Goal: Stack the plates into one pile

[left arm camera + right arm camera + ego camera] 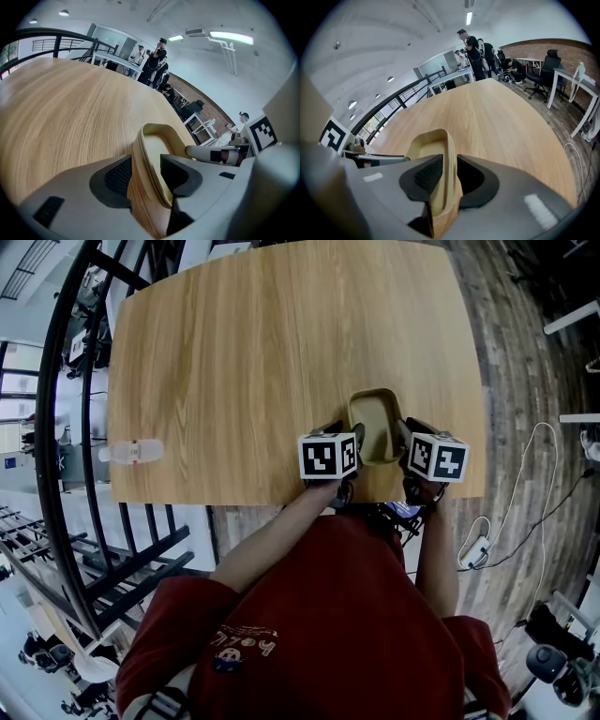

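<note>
**Both Grippers Slack on the Plate Pile: Withdrawal Hazards and Clearances**

**Gripper state.** The left gripper (146, 174) has its jaws spread wide, straddling the near rim of the plate pile (373, 418). The outer pad lies close against the rim and the inner pad stands clear of it, so nothing is clamped. The right gripper (449, 176) straddles the opposite rim in the same way, with its jaws apart and no squeeze evident. Neither gripper holds anything.

**Task item.** The tan plates sit nested on the table (262, 362), between the two grippers. Layered rim lines in the left gripper view suggest more than one plate. No other plate is visible, so the stacking is judged essentially complete.

**Hazards.**
- The rim lies between the pads on both sides. Pulling a gripper back at an angle could hook the rim and tip or drag the pile.
- If one gripper withdraws before the other, the pile could swivel or the upper plate could shift off-centre.
- The pile rests near the table's front edge, on the operator's side. Any pull toward the operator risks taking it over that edge.

**Clearances.** A broad bare tabletop lies beyond and to the left of the pile. A small pale object (134, 452) sits at the left edge, well apart. The right edge is near the right gripper. A dark railing (56, 427) runs past the left side.
</note>
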{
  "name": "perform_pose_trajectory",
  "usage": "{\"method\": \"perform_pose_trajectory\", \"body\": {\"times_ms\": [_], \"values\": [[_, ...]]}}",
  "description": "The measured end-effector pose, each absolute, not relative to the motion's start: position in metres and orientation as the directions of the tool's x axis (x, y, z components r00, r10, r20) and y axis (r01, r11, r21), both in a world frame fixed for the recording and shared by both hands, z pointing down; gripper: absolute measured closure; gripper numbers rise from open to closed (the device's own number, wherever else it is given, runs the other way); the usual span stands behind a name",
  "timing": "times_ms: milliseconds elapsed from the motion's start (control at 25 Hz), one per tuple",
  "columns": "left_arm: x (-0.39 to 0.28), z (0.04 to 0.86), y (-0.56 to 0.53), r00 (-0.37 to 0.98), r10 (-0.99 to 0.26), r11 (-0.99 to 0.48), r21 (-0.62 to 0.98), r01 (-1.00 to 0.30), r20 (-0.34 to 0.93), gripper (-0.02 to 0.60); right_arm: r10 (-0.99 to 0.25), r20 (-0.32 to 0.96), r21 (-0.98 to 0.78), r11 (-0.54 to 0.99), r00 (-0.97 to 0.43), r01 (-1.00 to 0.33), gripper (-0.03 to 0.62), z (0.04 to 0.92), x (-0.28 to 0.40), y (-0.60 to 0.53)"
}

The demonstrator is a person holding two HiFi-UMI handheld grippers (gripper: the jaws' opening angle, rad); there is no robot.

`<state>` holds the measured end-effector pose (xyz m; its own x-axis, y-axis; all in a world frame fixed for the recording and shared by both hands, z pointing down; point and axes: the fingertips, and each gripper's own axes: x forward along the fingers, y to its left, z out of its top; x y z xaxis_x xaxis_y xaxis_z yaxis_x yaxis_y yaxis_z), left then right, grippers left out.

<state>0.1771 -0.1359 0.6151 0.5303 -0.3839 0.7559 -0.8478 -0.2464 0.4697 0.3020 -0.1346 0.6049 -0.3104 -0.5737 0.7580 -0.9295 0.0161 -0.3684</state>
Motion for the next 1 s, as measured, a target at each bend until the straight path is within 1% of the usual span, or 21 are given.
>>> {"method": "perform_pose_trajectory", "body": {"times_ms": [200, 600, 800, 1000], "values": [[0.167, 0.607, -0.139, 0.531, -0.407, -0.272, 0.456, -0.847, 0.743, 0.403, -0.617, 0.730, -0.368, 0.008, -0.295, -0.930, 0.490, 0.594, 0.304, -0.136], [0.128, 0.576, -0.155, 0.483, -0.524, -0.297, 0.381, -0.876, 0.702, 0.403, -0.691, 0.675, -0.320, 0.045, -0.260, -0.947, 0.490, 0.549, 0.307, -0.147], [0.094, 0.556, -0.165, 0.408, -0.605, -0.294, 0.284, -0.912, 0.683, 0.403, -0.731, 0.628, -0.293, 0.094, -0.266, -0.951, 0.491, 0.518, 0.302, -0.157], [0.055, 0.531, -0.176, 0.328, -0.696, -0.236, 0.228, -0.945, 0.639, 0.403, -0.766, 0.571, -0.278, 0.157, -0.294, -0.948, 0.491, 0.492, 0.291, -0.168]]}}
